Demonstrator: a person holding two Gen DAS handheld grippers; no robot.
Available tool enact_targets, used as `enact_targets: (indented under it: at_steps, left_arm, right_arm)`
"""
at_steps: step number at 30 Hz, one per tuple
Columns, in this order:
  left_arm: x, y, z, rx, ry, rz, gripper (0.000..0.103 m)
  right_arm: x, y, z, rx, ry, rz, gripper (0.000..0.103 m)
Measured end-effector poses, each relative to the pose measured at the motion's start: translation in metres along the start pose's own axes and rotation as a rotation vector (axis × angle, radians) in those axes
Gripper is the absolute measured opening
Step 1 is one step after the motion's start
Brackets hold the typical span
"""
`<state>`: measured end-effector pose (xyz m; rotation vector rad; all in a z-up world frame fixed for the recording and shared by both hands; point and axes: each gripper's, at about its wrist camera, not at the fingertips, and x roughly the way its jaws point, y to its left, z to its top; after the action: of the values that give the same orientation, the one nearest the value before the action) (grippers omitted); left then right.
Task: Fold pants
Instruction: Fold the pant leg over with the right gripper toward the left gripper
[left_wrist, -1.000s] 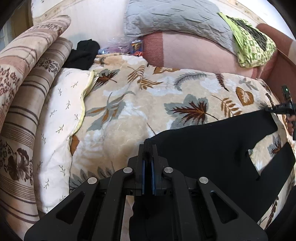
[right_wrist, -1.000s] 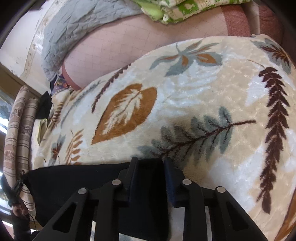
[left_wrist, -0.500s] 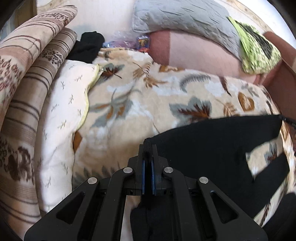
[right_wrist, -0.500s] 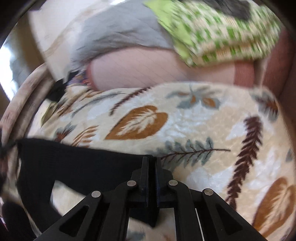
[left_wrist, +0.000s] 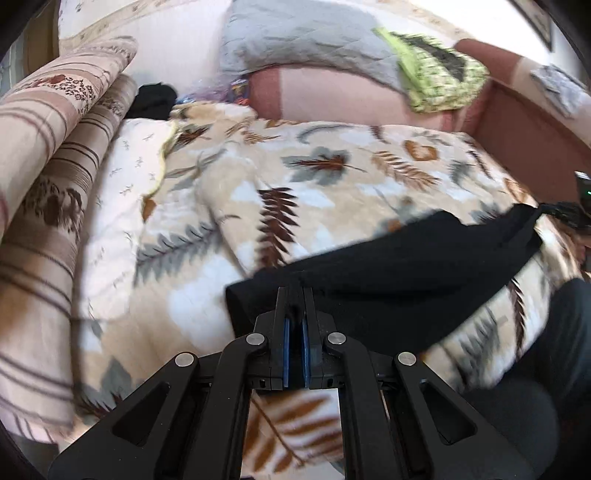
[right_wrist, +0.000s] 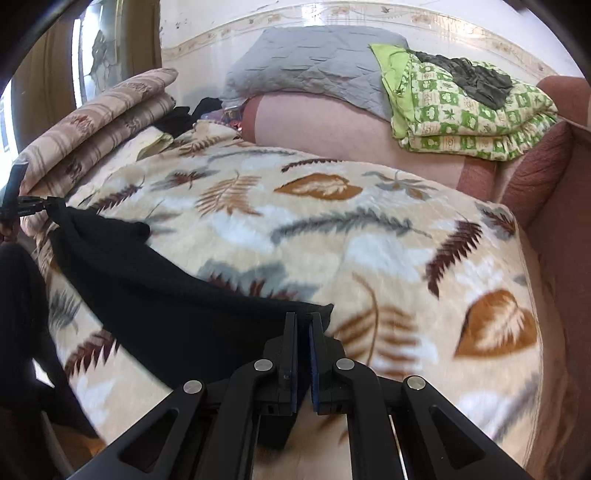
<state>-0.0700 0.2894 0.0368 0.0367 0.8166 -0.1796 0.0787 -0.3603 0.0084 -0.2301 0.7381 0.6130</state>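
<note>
So, left side first: striped cushions (left_wrist: 55, 155) stacked at the bed's left edge, then the leaf-print blanket (left_wrist: 332, 173) covering the bed. Left gripper (left_wrist: 294, 295) has its jaws clamped tight on one end of the black pants (left_wrist: 388, 288). Pants hang as a taut dark band stretched across the near edge of the blanket, partly lifted off it. Farther right, the right gripper (right_wrist: 303, 319) has jaws pinched closed on the opposite end of the pants (right_wrist: 166, 295). Grey quilted pillow (right_wrist: 314, 62) and green checked bedding (right_wrist: 461, 118) sit well behind, clear of the work.

Step in hand, as judged: garment held up by both ends, stretched for laying out or a first fold. Next move calls for keeping both grips, keeping tension even, and lowering the cloth flat onto the blanket without bunching.
</note>
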Motion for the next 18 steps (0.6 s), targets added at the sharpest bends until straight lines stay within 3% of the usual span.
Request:
enact_targets:
  at_steps: [2,4,7,9,11,18]
  left_arm:
    - [-0.005,-0.007,-0.016,0.033,-0.025,-0.003,0.004]
    - [0.004,-0.009,-0.029,0.059,0.005,0.016,0.004]
    - [0.017,-0.007,-0.043,0.062,0.055,-0.036,0.005]
    - [0.015,-0.001,-0.048,0.036,0.055,-0.061,0.011]
    - [0.009,0.008,-0.056,-0.002,0.057,-0.088,0.019]
    - [-0.023,0.048,-0.061,-0.290,-0.012,-0.126,0.018]
  right_arm:
    - [-0.008,0.004,-0.016,-0.001,0.018,-0.008,0.004]
    - [-0.010,0.002,-0.028,0.010,0.039,-0.021,0.004]
    - [-0.007,-0.002,-0.044,0.043,0.069,-0.026,0.004]
    - [-0.003,0.002,-0.051,0.040,0.086,-0.035,0.004]
    - [0.003,0.006,-0.057,0.033,0.102,-0.048,0.004]
    - [0.005,0.012,-0.071,-0.001,0.100,-0.086,0.005]
